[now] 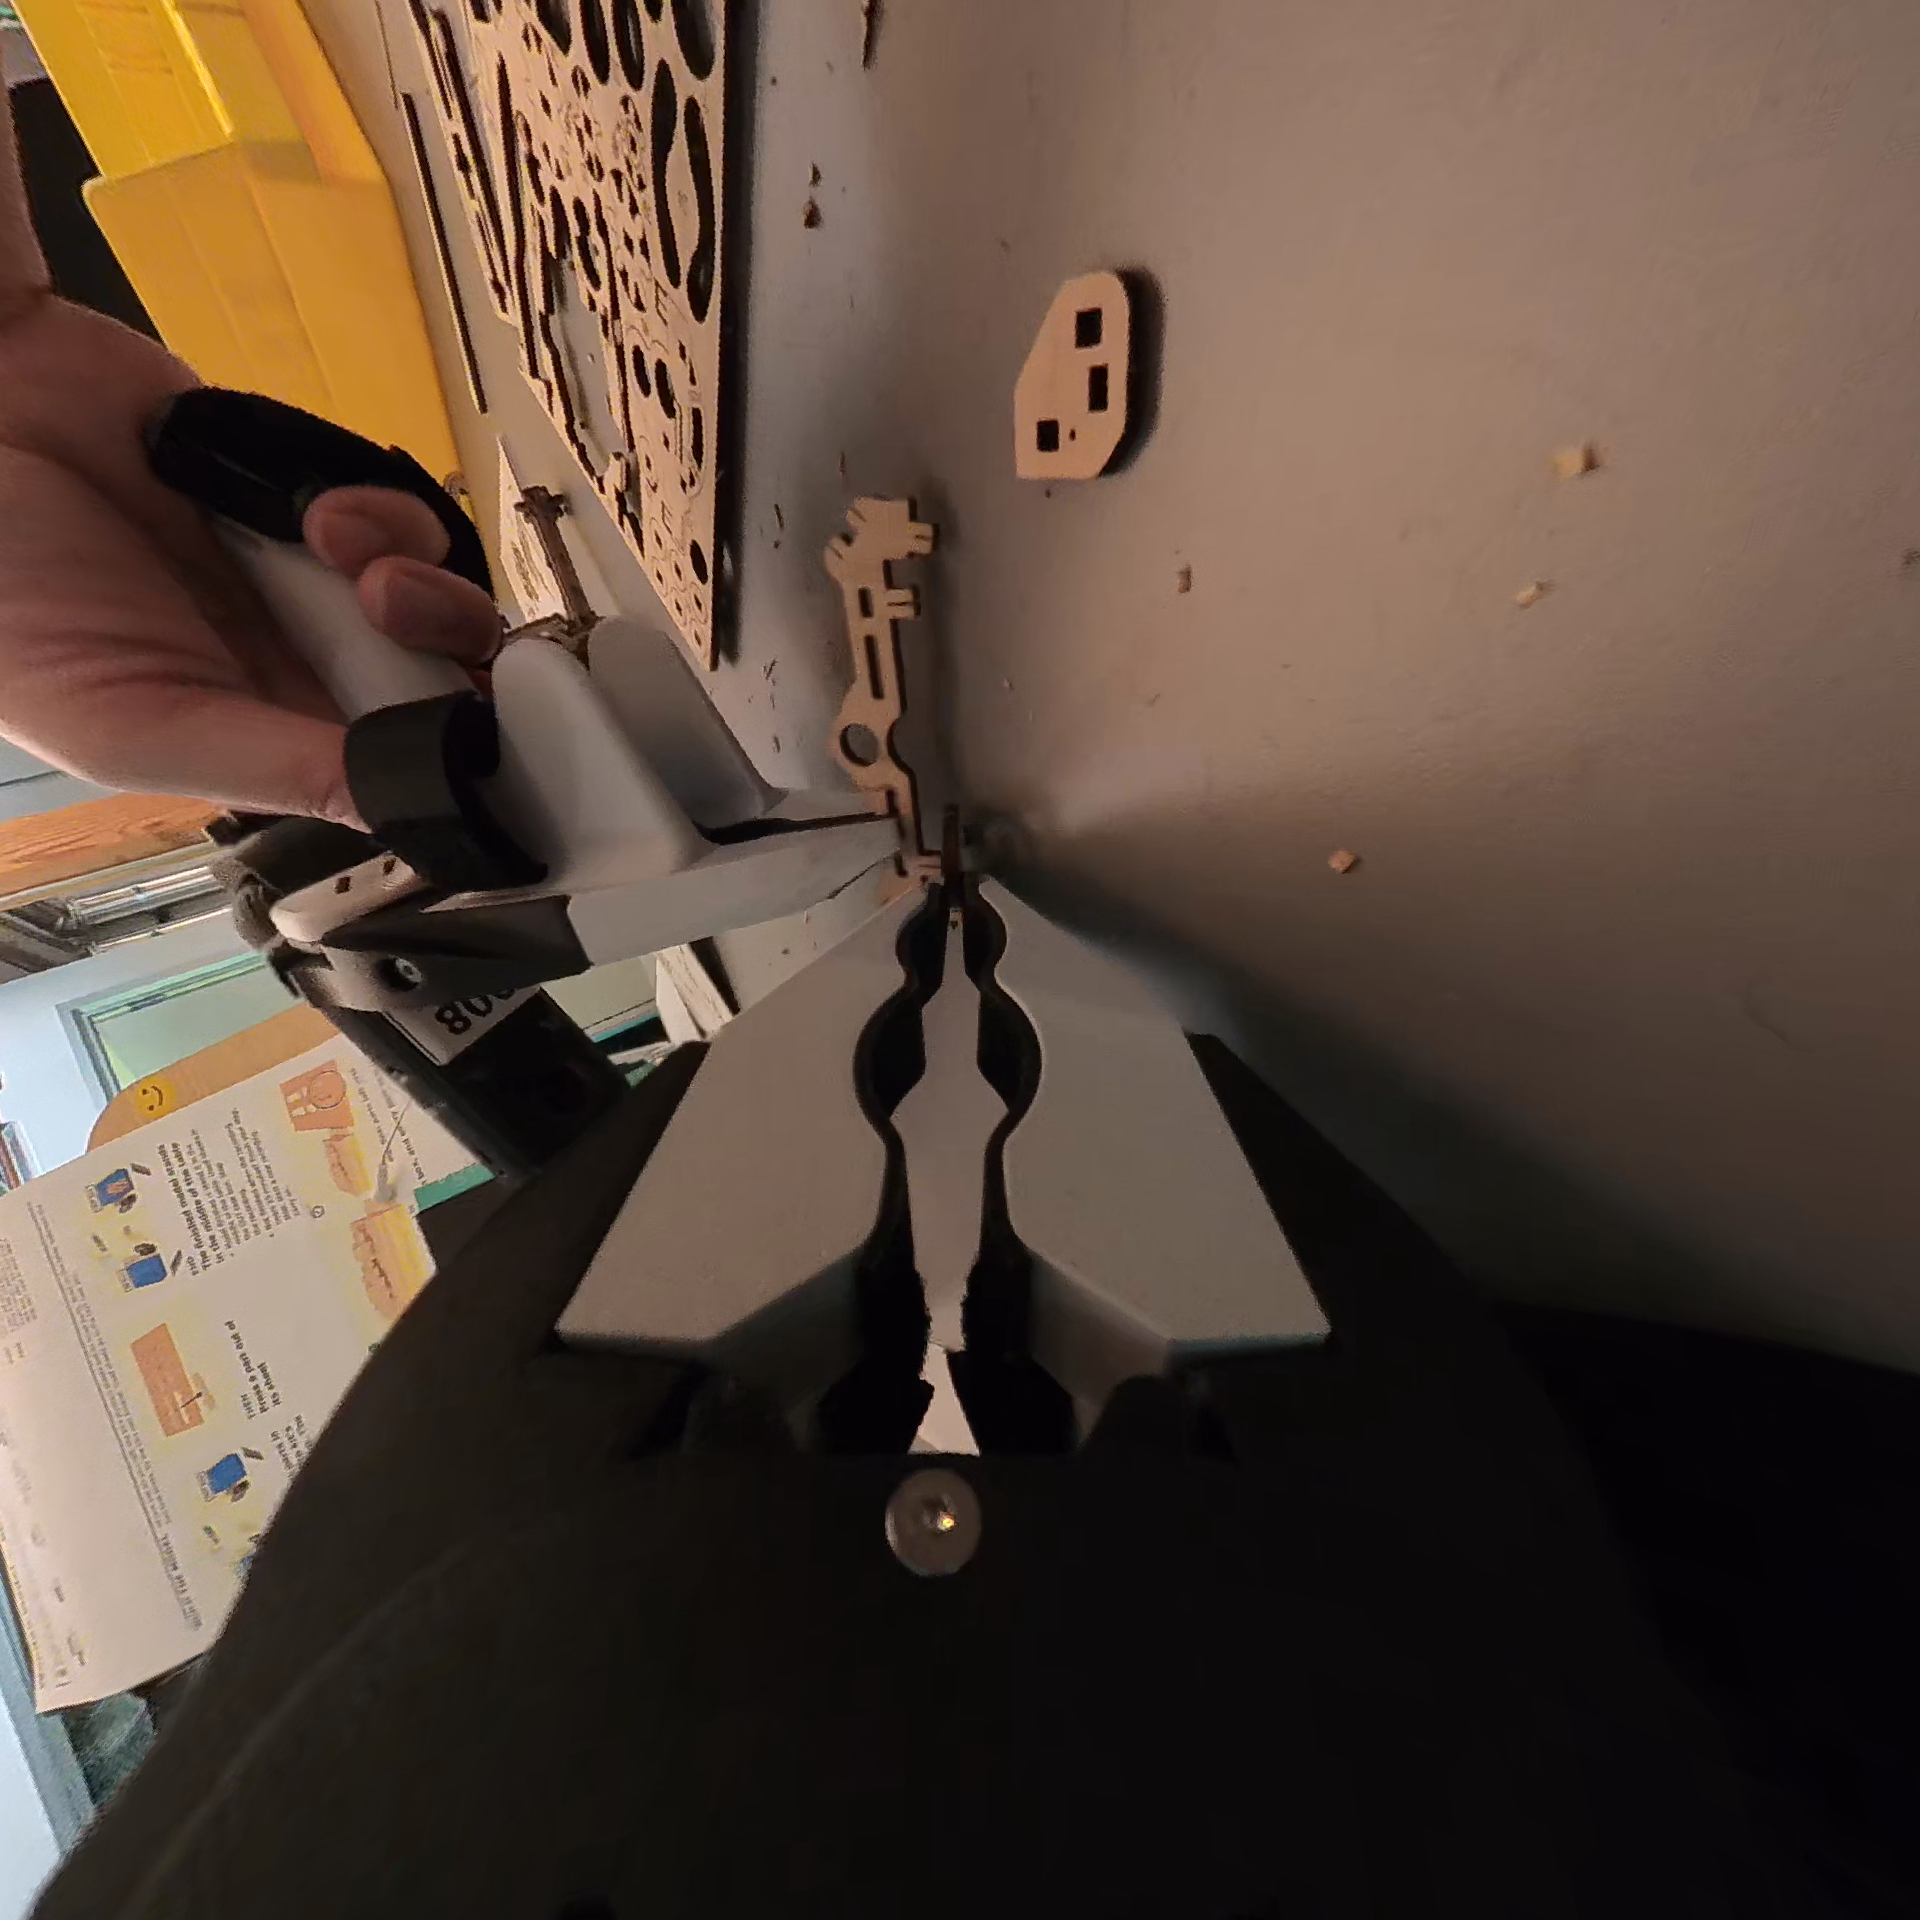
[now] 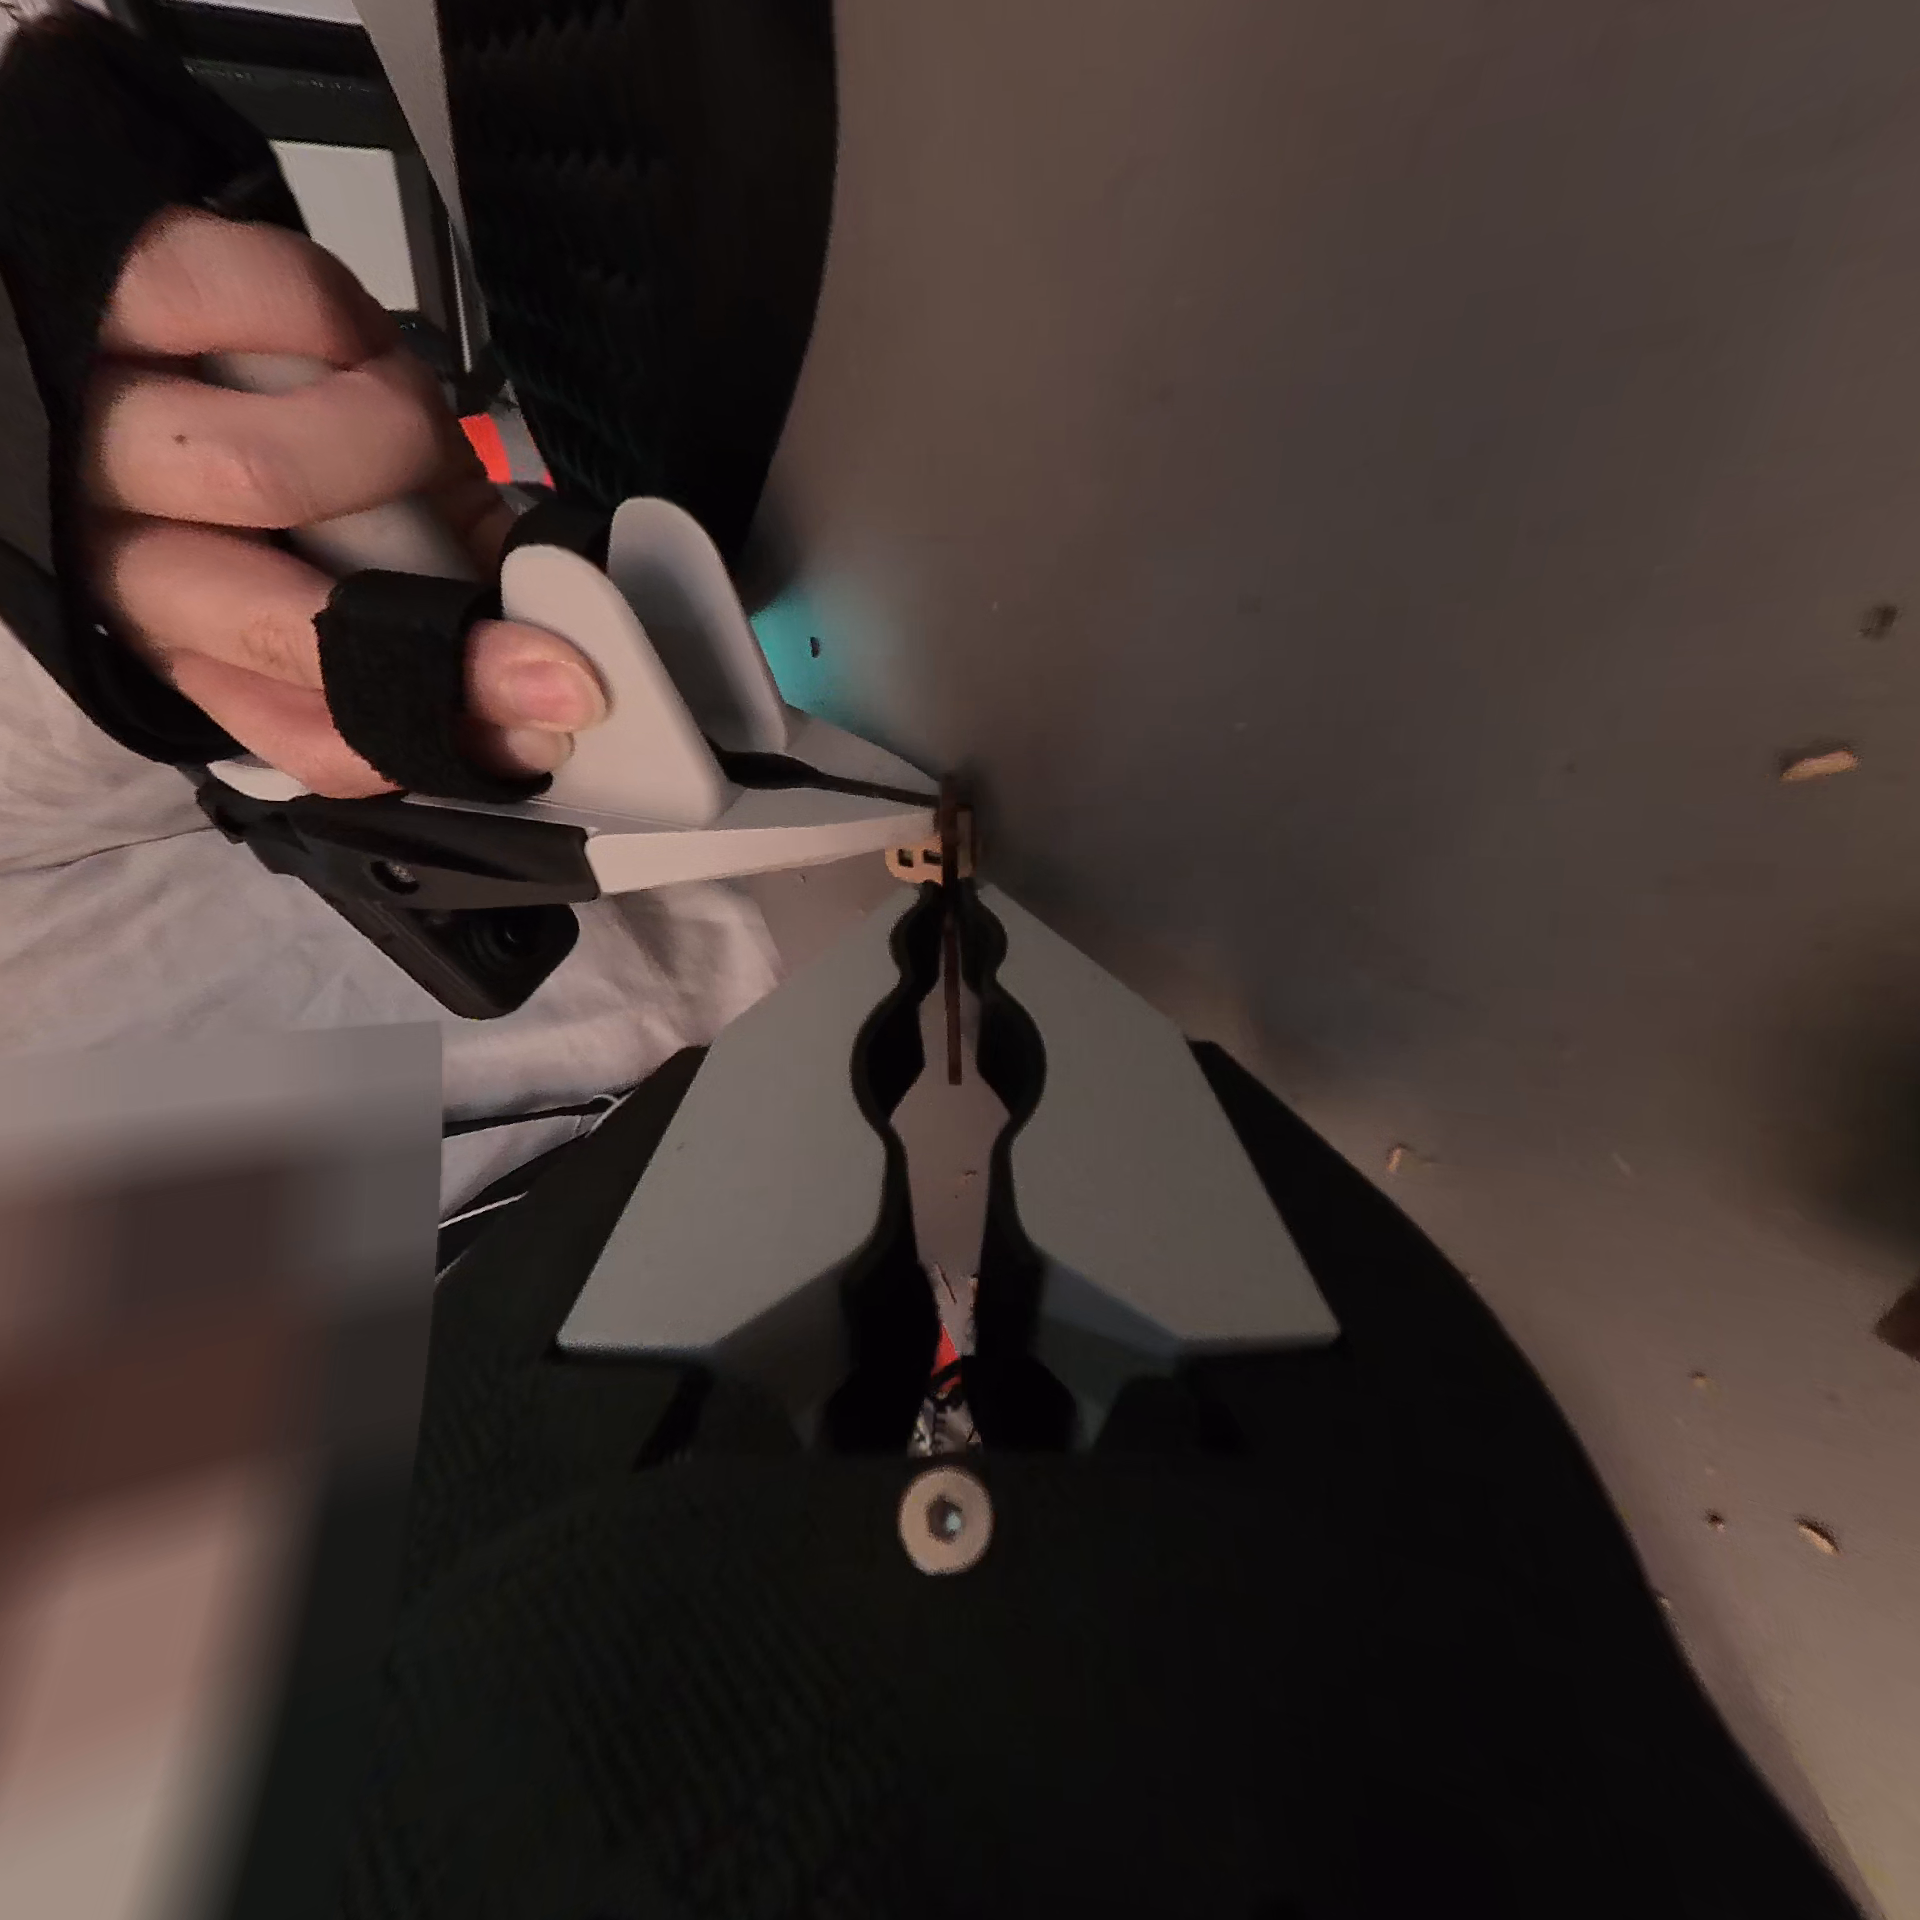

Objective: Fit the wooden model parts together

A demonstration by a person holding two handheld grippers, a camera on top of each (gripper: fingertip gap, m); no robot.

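Note:
My left gripper (image 1: pixel 948 883) is shut on a small wooden piece (image 1: pixel 951 844), seen edge-on at its tips. My right gripper (image 1: pixel 896 831) comes in from the left, shut on the lower end of a long, flat, key-shaped wooden part (image 1: pixel 871 665) with slots and a round hole. The two parts meet at the tips, just above the grey table (image 1: pixel 1455 727). In the right wrist view my right gripper (image 2: pixel 951 894) clamps the long part (image 2: pixel 953 997), which shows as a thin dark strip between the fingers. There my left gripper (image 2: pixel 935 821) holds the small pale piece (image 2: pixel 920 854) against it.
A wooden sheet with many cut-outs (image 1: pixel 623 260) lies at the back. A flat wooden piece with three square holes (image 1: pixel 1086 379) lies beyond the grippers. A yellow bin (image 1: pixel 260 208) and a printed instruction sheet (image 1: pixel 187 1351) are at the left. Wood crumbs (image 1: pixel 1340 860) dot the table. Both grippers' tips are close together, under 4 cm apart.

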